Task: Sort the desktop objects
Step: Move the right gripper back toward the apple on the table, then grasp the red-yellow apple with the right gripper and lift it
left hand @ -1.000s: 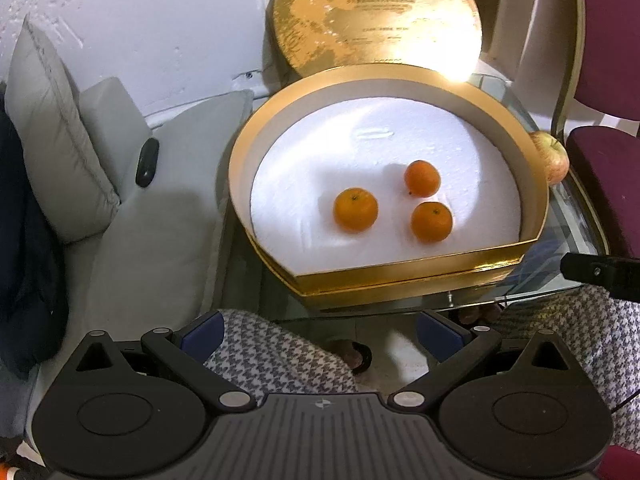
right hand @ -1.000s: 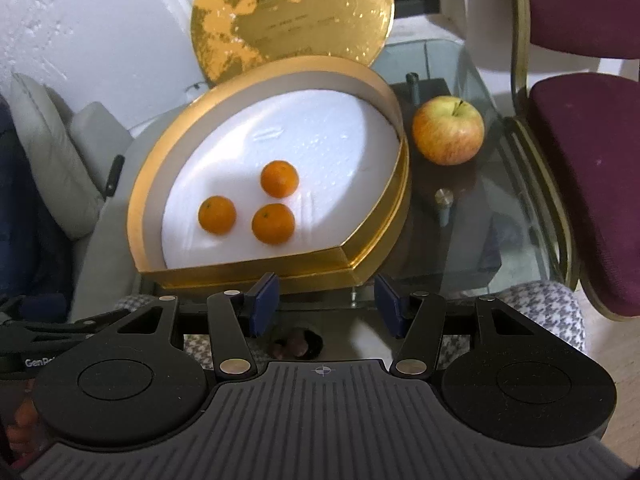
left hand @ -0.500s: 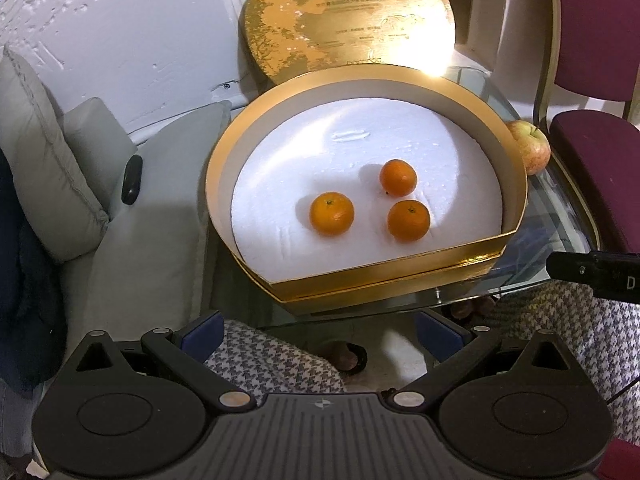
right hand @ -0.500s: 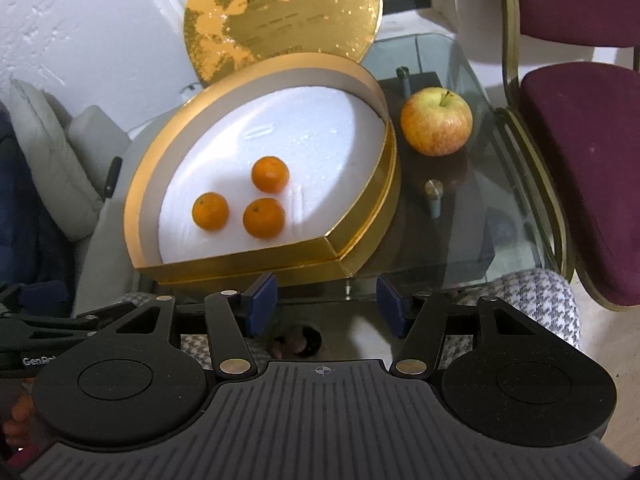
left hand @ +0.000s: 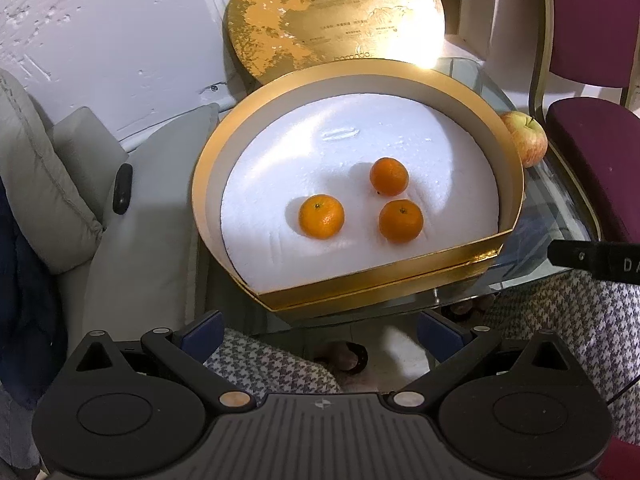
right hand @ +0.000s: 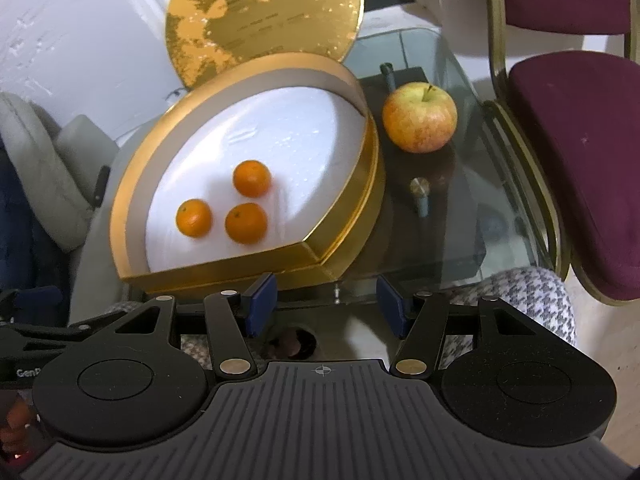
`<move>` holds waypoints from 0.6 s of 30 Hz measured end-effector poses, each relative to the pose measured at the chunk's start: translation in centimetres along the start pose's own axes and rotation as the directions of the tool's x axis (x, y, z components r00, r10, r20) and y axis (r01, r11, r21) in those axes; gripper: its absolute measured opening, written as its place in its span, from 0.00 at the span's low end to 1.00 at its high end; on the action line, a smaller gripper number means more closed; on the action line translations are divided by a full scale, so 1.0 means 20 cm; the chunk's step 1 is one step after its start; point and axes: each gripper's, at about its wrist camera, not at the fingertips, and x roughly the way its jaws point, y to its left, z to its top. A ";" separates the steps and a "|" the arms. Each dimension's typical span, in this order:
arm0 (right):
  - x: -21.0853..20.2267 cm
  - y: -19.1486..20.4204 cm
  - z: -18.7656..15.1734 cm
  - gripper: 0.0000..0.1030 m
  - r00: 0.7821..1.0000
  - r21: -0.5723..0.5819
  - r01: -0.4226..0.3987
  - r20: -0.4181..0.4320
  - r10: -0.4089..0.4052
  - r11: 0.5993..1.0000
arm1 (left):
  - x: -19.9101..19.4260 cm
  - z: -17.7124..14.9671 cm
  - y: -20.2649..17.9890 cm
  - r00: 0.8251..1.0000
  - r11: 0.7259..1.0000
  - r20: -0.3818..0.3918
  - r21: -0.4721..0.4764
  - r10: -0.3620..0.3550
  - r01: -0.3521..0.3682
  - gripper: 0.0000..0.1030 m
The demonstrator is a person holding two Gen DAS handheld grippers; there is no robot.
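Resting on the glass surface (right hand: 460, 216), a gold half-round box (left hand: 360, 284) lined with white foam fills the left side; three small glossy orange tangerines (left hand: 321, 216) cluster near its straight front wall. Right of the box, touching nothing, stands a red-yellow apple (right hand: 419, 117). Left claw (left hand: 318, 334) and right claw (right hand: 326, 306) both hover open and empty before the front edge.

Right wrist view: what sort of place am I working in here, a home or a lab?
Most likely a home sitting area: a glass side table stands between a grey cushioned sofa and a maroon padded chair, with a gold gift box of fruit on it.
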 end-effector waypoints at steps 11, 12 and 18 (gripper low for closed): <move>0.10 -0.19 0.22 0.59 0.997 0.076 0.047 0.060 -0.051 0.996 | 0.09 0.08 0.05 1.000 0.999 -0.025 -0.040 0.016 -0.017 0.99; 0.12 -0.21 0.25 0.59 0.996 0.090 0.049 0.064 -0.055 0.995 | 0.09 0.09 0.05 0.999 0.999 -0.028 -0.045 0.017 -0.018 0.99; 0.24 -0.32 0.43 0.59 0.994 0.192 0.057 0.083 -0.074 0.980 | 0.14 0.12 0.08 0.999 0.998 -0.036 -0.057 0.025 -0.027 0.99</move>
